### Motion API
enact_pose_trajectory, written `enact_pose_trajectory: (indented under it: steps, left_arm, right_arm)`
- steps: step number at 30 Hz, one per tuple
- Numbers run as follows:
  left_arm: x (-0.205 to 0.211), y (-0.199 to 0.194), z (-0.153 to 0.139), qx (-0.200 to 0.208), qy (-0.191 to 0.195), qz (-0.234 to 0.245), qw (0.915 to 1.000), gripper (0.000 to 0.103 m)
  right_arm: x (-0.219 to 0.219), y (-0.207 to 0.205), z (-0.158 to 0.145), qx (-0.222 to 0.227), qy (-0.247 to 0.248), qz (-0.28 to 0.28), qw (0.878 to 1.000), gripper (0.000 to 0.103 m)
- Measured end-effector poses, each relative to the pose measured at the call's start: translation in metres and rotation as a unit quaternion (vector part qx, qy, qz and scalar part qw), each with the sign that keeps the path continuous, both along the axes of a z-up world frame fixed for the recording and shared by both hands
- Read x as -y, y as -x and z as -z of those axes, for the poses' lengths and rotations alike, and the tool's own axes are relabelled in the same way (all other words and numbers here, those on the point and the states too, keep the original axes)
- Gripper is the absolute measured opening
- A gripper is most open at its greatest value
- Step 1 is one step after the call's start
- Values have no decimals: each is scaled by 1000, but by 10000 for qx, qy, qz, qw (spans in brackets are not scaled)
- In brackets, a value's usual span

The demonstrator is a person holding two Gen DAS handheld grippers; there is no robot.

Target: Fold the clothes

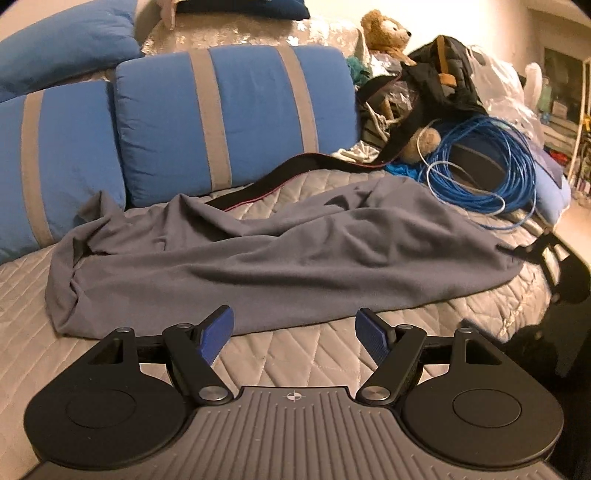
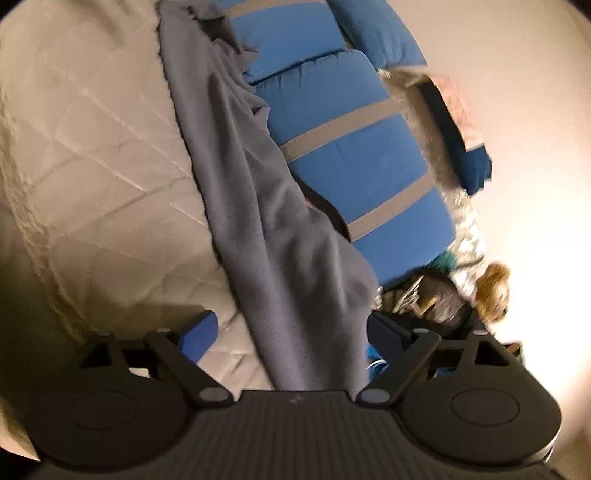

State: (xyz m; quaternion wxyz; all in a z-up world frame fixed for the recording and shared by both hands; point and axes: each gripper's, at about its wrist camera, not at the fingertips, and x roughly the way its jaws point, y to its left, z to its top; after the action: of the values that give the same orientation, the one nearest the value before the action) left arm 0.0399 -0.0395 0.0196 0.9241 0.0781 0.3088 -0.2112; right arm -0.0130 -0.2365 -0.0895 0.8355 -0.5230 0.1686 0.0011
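Note:
A grey garment [image 1: 280, 251] lies crumpled across the quilted bedcover [image 1: 303, 354], stretching from left to right. My left gripper [image 1: 293, 321] is open just in front of the garment's near edge, and nothing sits between its blue pads [image 1: 218, 336]. In the right wrist view the picture is rolled, and the grey garment [image 2: 273, 229] runs as a long strip up from between the fingers. My right gripper [image 2: 291, 330] is open wide. The cloth lies between its jaws, clear of the left pad [image 2: 199, 332], and covers part of the right finger. The right gripper's dark body [image 1: 554, 258] shows at the garment's right end.
Blue pillows with grey stripes [image 1: 236, 118] line the back of the bed behind the garment. At the back right are a coil of blue cable [image 1: 491, 162], a dark bag [image 1: 443, 81], a teddy bear [image 1: 388, 33] and plastic bags [image 1: 506, 88]. A black strap [image 1: 295, 173] lies behind the garment.

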Motion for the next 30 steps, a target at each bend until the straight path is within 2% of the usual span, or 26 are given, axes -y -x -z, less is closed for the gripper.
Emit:
enact_pose_trajectory:
  steps: [4,10,16,23,27,30]
  left_arm:
    - [-9,-1,-4,-185,230,-79,9995,72]
    - [-16,-6,-5,-252,227,-279,9990,72]
    - [-19,-8,-9,-322,366,-346,9982,72]
    - [-14,-7,-7,-289,263,-337,9987,72]
    - [-10,-7,0,-233,253,-389,9986,72]
    - [-2,-6,6,-208,101,-305,9993,72]
  right_arm:
    - [-1,-11,-1,-175,307,-96,9993,103]
    - [8,-27,-5,-602,943,-204,9935,103]
    - [21,-34,8,-442,1743,-382,9830,103]
    - [5,-39,9,327,1466,-796,9854,102]
    - [-11,-43,8,574,1403,-931,9841,101]
    - [-24,-44,6,646,1328,-1069,9832,94]
